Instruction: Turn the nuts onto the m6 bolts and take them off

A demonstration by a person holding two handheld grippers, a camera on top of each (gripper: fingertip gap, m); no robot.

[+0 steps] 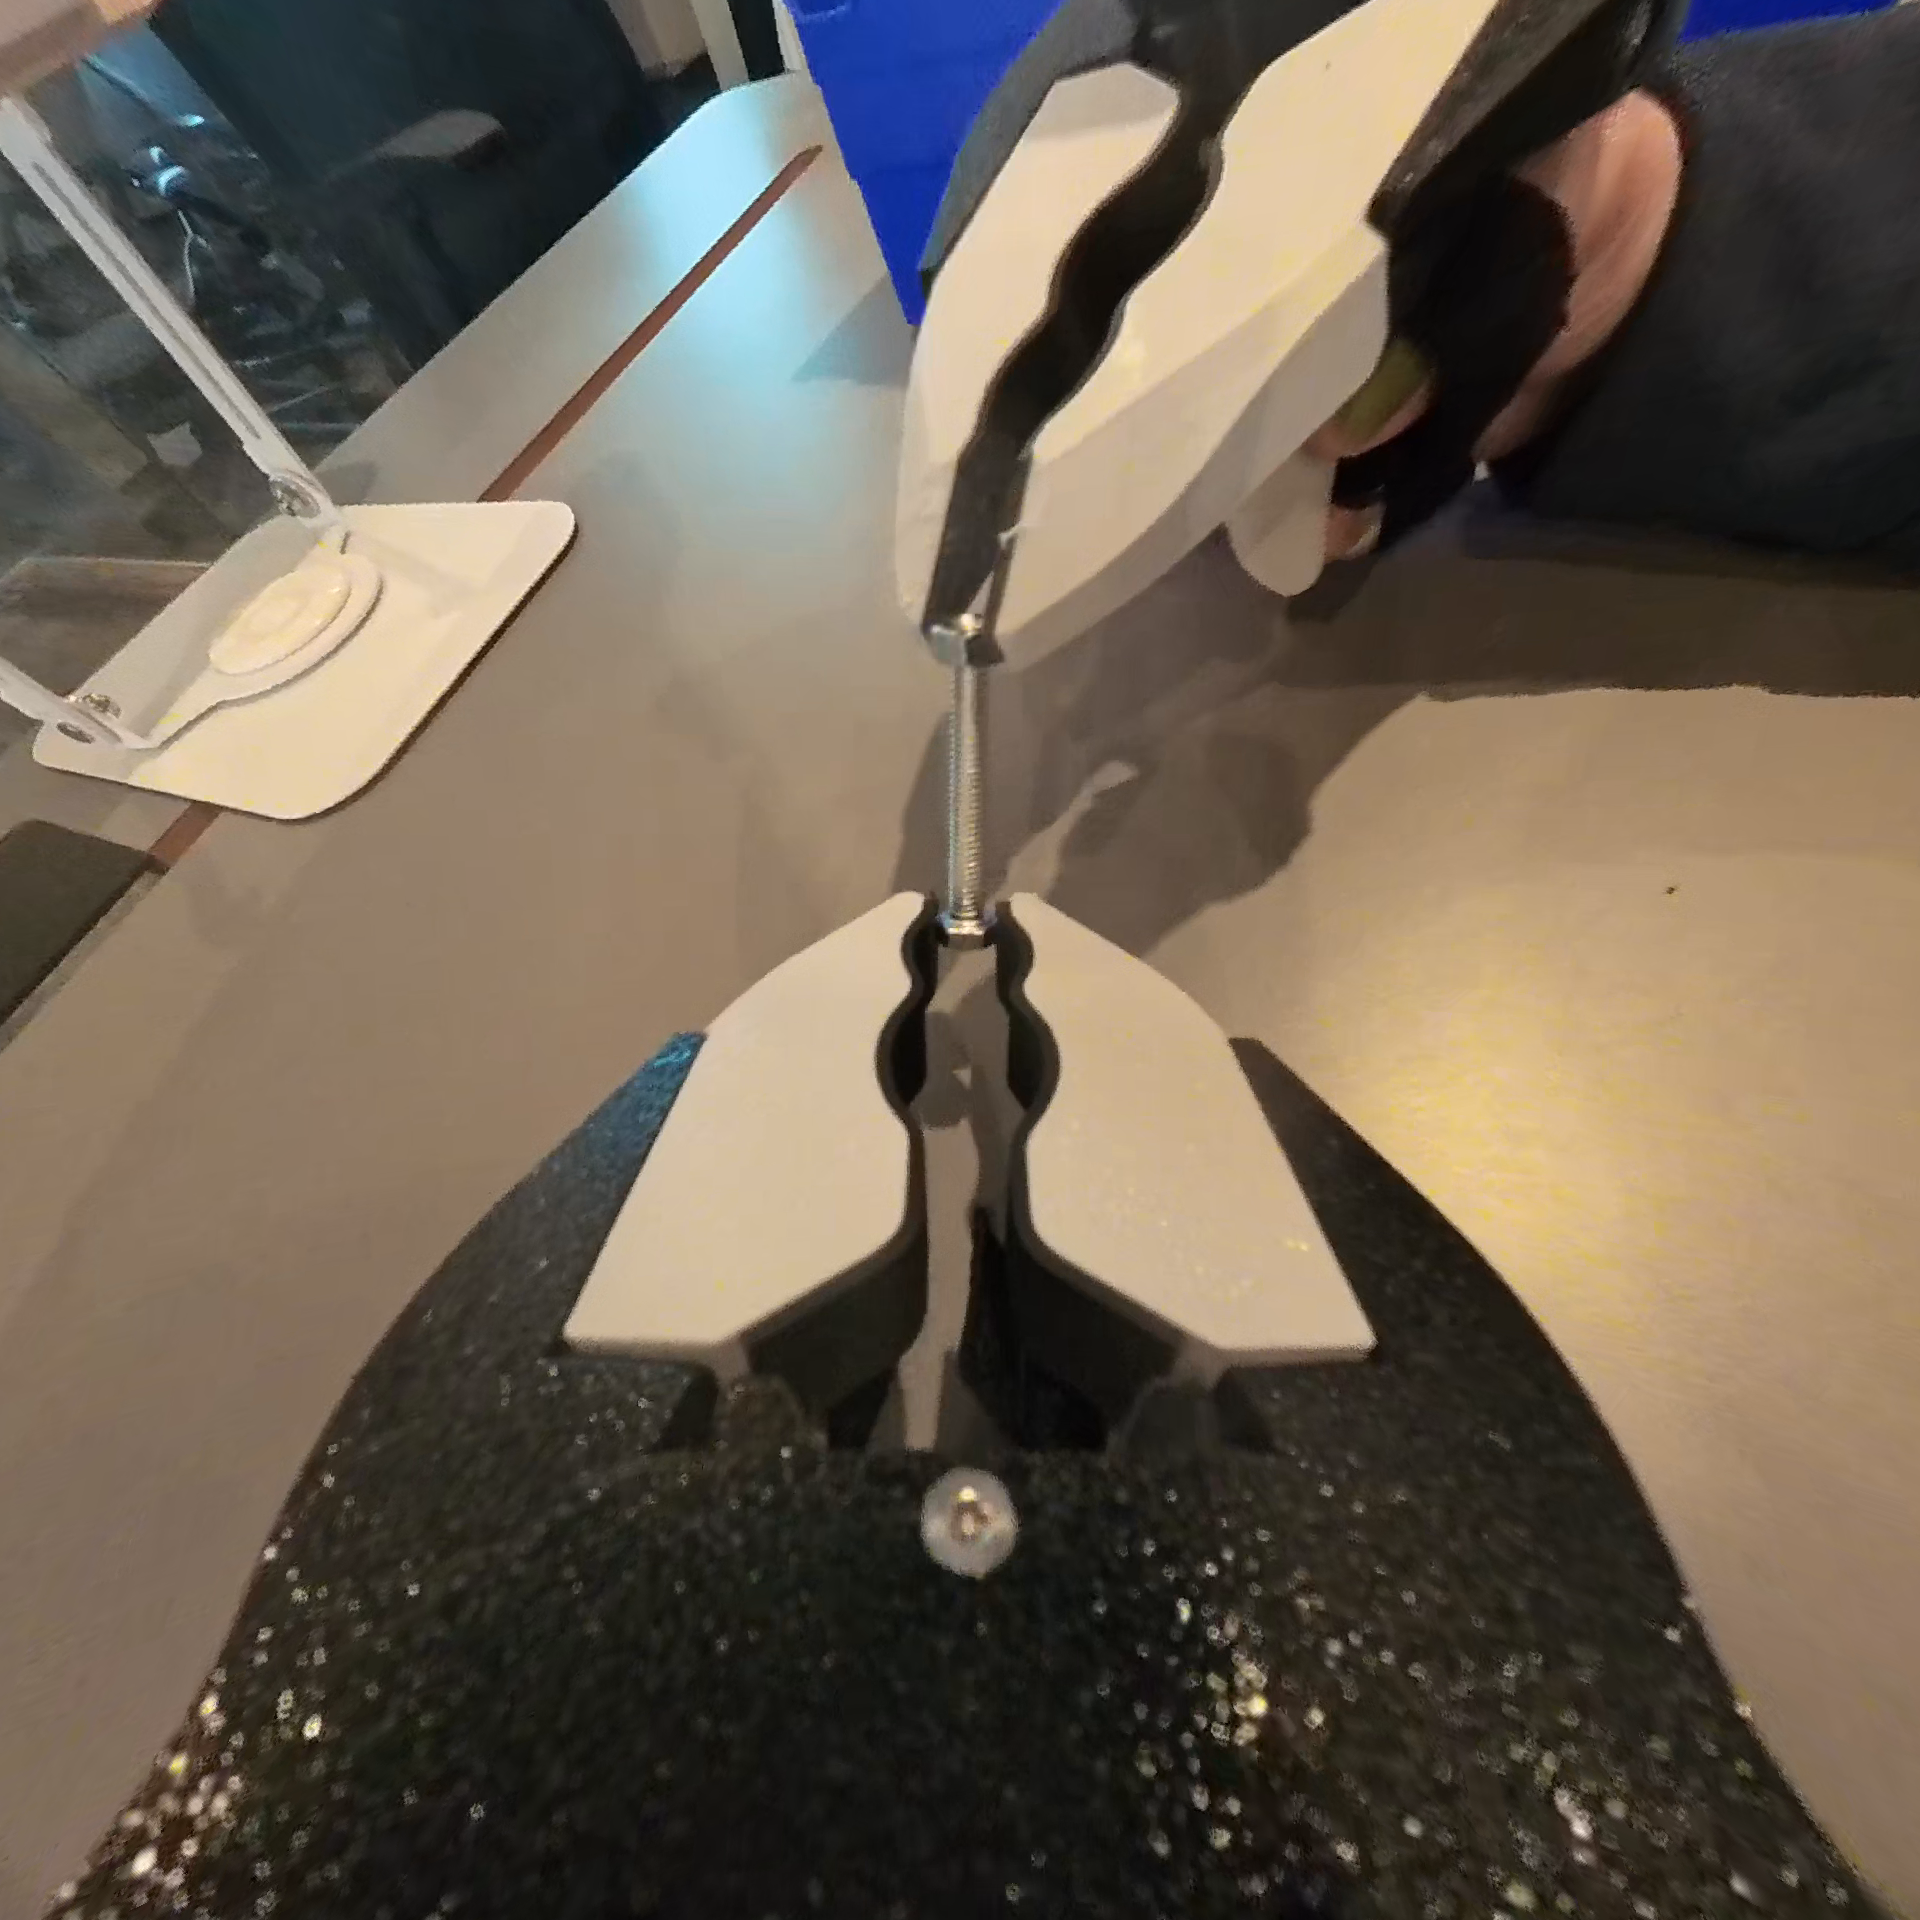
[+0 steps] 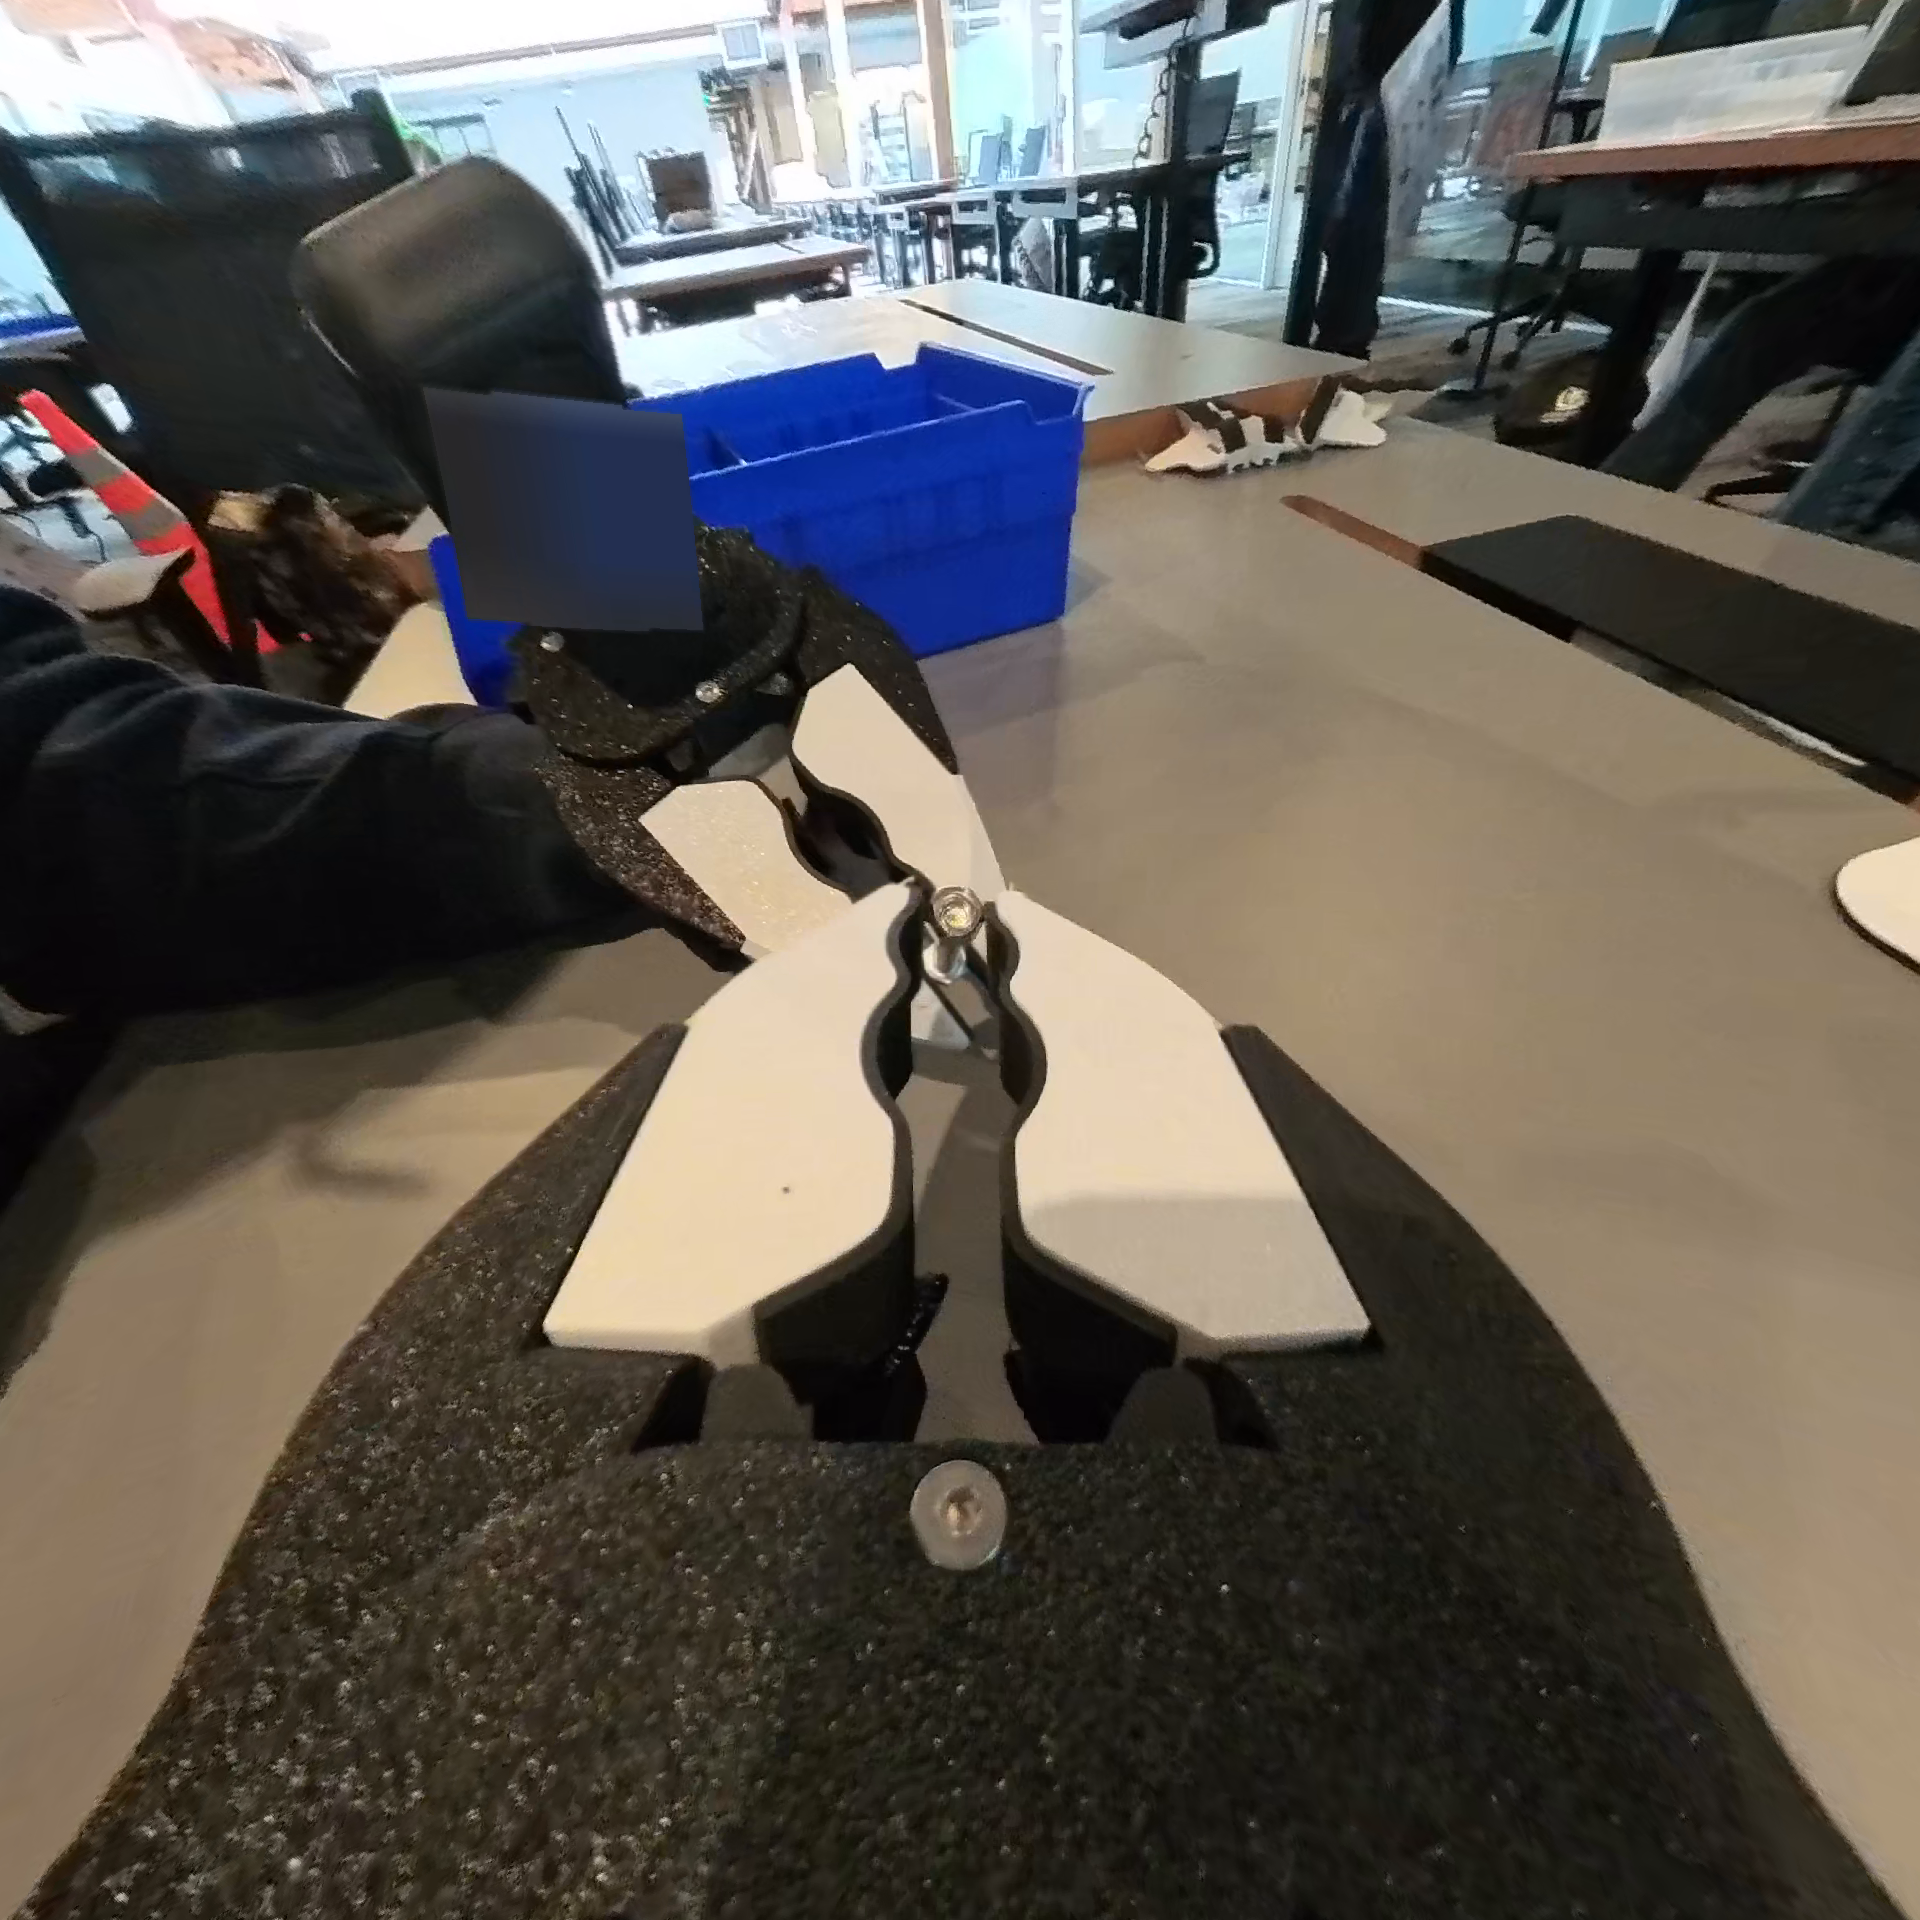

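Bolt held above grey table. L gripper clenched on nut, near end; R gripper clenched on bolt head, far end.

Bolt btwn both grippers' tips

An open-plan office or shared workspace, seen across a wide grey bench. Rows of wood-topped desks on black frames and dark chairs recede toward glass walls and bright windows at the back, while a black high-backed office chair stands close by. A blue plastic compartment bin sits on the bench, an orange traffic cone with grey bands beyond it, and a white flat-based stand near a glass partition.
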